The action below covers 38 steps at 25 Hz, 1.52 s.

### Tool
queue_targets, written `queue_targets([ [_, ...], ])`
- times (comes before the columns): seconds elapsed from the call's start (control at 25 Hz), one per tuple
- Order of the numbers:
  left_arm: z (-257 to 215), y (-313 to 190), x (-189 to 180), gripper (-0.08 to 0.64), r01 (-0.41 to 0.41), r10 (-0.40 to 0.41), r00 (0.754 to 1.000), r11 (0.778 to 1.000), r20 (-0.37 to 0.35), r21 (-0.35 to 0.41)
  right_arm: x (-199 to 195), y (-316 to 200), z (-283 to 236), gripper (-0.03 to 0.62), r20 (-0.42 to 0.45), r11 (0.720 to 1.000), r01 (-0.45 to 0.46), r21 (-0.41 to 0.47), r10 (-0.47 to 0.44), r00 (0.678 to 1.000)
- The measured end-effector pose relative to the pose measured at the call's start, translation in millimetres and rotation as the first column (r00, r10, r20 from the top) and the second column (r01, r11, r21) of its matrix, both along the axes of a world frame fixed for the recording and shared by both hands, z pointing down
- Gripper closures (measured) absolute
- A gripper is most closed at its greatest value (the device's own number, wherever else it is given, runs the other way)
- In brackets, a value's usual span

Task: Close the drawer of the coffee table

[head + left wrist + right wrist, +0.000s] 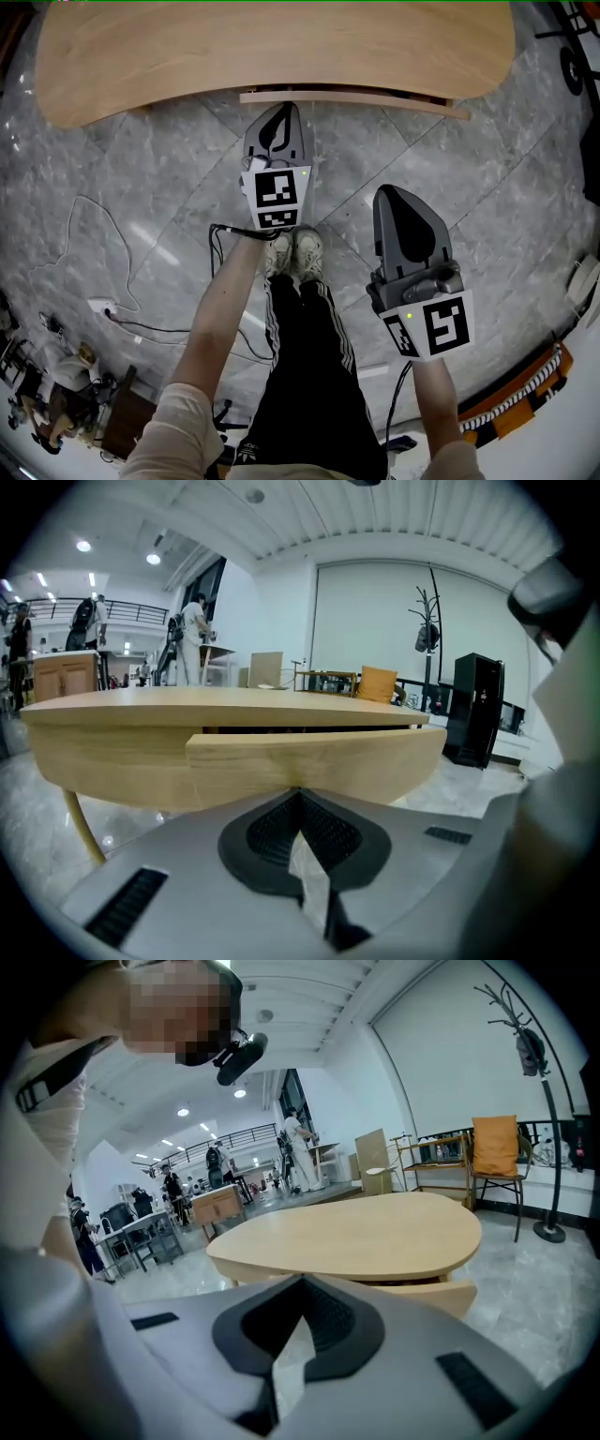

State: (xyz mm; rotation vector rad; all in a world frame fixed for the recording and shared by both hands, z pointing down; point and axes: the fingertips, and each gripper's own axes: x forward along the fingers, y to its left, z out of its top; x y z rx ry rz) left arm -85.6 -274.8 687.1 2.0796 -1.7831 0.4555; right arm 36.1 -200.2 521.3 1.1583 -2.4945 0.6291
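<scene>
As the drawer (356,97) juts ajar, left gripper (284,107) and right gripper (390,191) fingers are closed.

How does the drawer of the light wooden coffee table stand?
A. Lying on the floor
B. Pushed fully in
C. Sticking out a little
C: the light wooden drawer juts out in front of the coffee table, with a dark gap showing behind its top edge.

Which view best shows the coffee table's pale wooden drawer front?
The left gripper view: the pale wooden drawer front spans the middle, face-on and visibly ajar. The head view shows only its top edge; the right gripper view shows one end, partly hidden.
</scene>
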Motion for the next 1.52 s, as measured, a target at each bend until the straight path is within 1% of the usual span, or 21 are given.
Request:
queue_targets([
  [0.12, 0, -11, -2, 0.554, 0.037, -0.036, 0.999, 0.998, -0.009, 0.048, 0, -11, -2, 0.586, 0.031, 0.999, -0.038, 0.011, 0.037, 0.999],
  [0.24, 0, -35, -7, 0.554, 0.037, -0.034, 0.999, 0.996, -0.035, 0.075, 3, -16, 4, 0.586, 0.055, 0.997, -0.071, 0.006, 0.071, 0.996],
  [0.28, 0, -43, -9, 0.554, 0.03, -0.028, 0.999, 0.996, -0.032, 0.087, 4, -16, 7, 0.586, 0.058, 0.997, -0.077, 0.002, 0.077, 0.995],
  [0.44, -2, -55, -9, 0.554, 0.008, -0.013, 1.0, 0.987, 0.028, 0.16, 7, -9, 19, 0.586, 0.052, 0.997, -0.076, -0.019, 0.077, 0.996],
  [0.64, -2, -55, -8, 0.554, 0.046, -0.057, 0.997, 0.978, 0.049, 0.204, 14, -2, 27, 0.586, 0.058, 0.996, -0.082, -0.039, 0.084, 0.995],
  [0.84, -3, -57, -9, 0.554, 0.044, -0.052, 0.998, 0.98, 0.036, 0.194, 15, -3, 20, 0.586, 0.065, 0.996, -0.088, -0.025, 0.09, 0.994],
  [0.96, 0, -55, -10, 0.554, 0.062, -0.063, 0.998, 0.988, -0.002, 0.141, 12, 0, 14, 0.586, 0.059, 0.997, -0.071, -0.022, 0.073, 0.996],
  [1.0, 1, -56, -11, 0.554, 0.058, -0.058, 0.998, 0.99, -0.004, 0.125, 12, -1, 12, 0.586, 0.054, 0.998, -0.067, -0.017, 0.068, 0.996],
  [1.12, -4, -56, -11, 0.554, 0.029, -0.033, 0.999, 0.993, 0.035, 0.111, 13, -1, 2, 0.586, 0.047, 0.997, -0.074, 0.0, 0.074, 0.996],
  [1.2, -19, -54, -15, 0.554, 0.049, -0.055, 0.997, 0.991, 0.049, 0.122, 14, 0, -3, 0.586, 0.035, 0.997, -0.082, 0.005, 0.082, 0.996],
  [1.24, -26, -48, -16, 0.554, 0.065, -0.069, 0.997, 0.992, 0.04, 0.11, 15, 3, -5, 0.586, 0.026, 0.996, -0.088, 0.001, 0.088, 0.996],
  [1.36, -44, -16, -17, 0.554, 0.112, -0.112, 0.994, 0.993, -0.01, 0.021, 13, 14, -27, 0.586, 0.017, 0.995, -0.103, -0.01, 0.104, 0.994],
  [1.4, -57, -9, -19, 0.554, 0.127, -0.127, 0.992, 0.992, -0.014, 0.014, 11, 14, -41, 0.586, 0.02, 0.995, -0.102, 0.004, 0.102, 0.995],
  [1.44, -76, -4, -22, 0.554, 0.143, -0.142, 0.99, 0.989, -0.017, 0.024, 7, 12, -58, 0.586, 0.023, 0.995, -0.098, 0.029, 0.097, 0.995],
  [1.52, -134, 9, -27, 0.554, 0.16, -0.159, 0.987, 0.983, -0.019, 0.09, 0, 8, -93, 0.586, 0.01, 0.993, -0.092, 0.075, 0.092, 0.996],
])
